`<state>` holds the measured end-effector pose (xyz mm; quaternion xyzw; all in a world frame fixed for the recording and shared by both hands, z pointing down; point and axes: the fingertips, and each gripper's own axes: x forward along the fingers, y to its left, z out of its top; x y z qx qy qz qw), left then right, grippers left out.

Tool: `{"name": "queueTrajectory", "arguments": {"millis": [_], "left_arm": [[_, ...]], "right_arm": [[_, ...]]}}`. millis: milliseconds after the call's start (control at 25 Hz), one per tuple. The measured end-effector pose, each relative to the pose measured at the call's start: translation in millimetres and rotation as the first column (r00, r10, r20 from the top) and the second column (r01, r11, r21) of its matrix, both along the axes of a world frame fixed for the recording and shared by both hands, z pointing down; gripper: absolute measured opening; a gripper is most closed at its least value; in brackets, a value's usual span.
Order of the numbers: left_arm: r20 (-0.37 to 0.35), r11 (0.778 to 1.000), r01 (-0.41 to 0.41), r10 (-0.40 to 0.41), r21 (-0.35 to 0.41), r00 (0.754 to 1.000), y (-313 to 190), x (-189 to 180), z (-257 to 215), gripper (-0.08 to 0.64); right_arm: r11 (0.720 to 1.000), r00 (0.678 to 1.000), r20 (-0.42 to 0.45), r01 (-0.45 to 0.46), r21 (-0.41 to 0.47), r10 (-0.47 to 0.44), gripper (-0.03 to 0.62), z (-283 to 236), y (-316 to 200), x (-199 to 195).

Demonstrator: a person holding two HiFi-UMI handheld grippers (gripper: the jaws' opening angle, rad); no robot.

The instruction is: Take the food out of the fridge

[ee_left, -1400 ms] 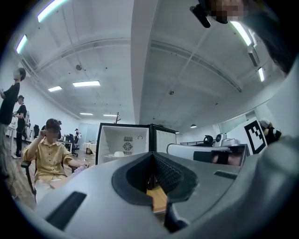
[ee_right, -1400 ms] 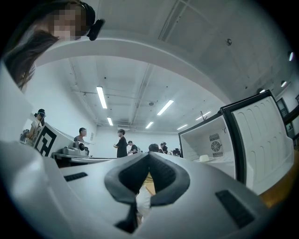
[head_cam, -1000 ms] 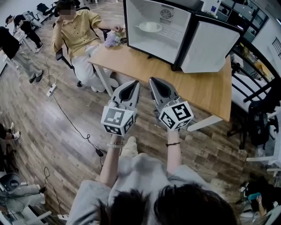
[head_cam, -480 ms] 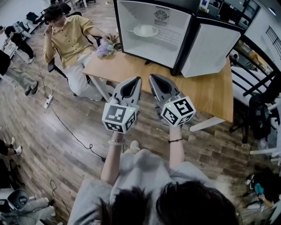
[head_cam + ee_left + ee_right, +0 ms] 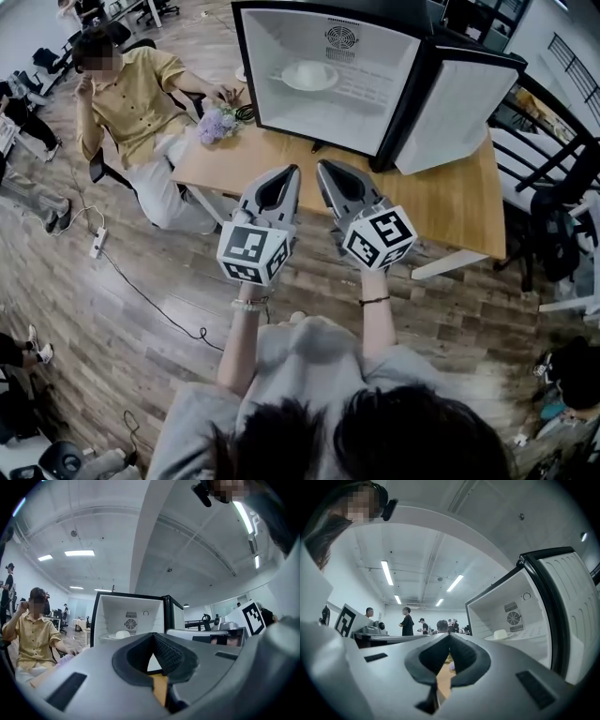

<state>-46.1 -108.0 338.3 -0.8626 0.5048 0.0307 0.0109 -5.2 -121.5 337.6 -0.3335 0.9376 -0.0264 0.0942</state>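
Note:
A small fridge stands open on a wooden table, its door swung out to the right. On its wire shelf sits a white dish of pale food, which the left gripper view also shows as a dish and the right gripper view as a dish. My left gripper and right gripper are held side by side over the table's near edge. Both point level at the fridge, well short of it. Both are shut with nothing between the jaws.
A person in a yellow shirt sits at the table's left end beside a bunch of purple flowers. A cable runs across the wooden floor on the left. Black chairs and frames crowd the right side.
The table and fridge have come nearer and larger in the head view. Both grippers moved forward with me, still side by side and shut.

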Motion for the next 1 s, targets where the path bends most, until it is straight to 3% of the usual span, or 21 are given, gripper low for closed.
{"name": "queueTrajectory", "arguments": {"millis": [1000], "left_arm": [[-0.026, 0.999, 0.01, -0.011, -0.033, 1.0, -120.4, -10.2, 6.9, 0.008]], "right_arm": [[0.999, 1.0, -0.023, -0.017, -0.047, 0.016, 0.008, 5.6, -132.4, 5.2]]}}
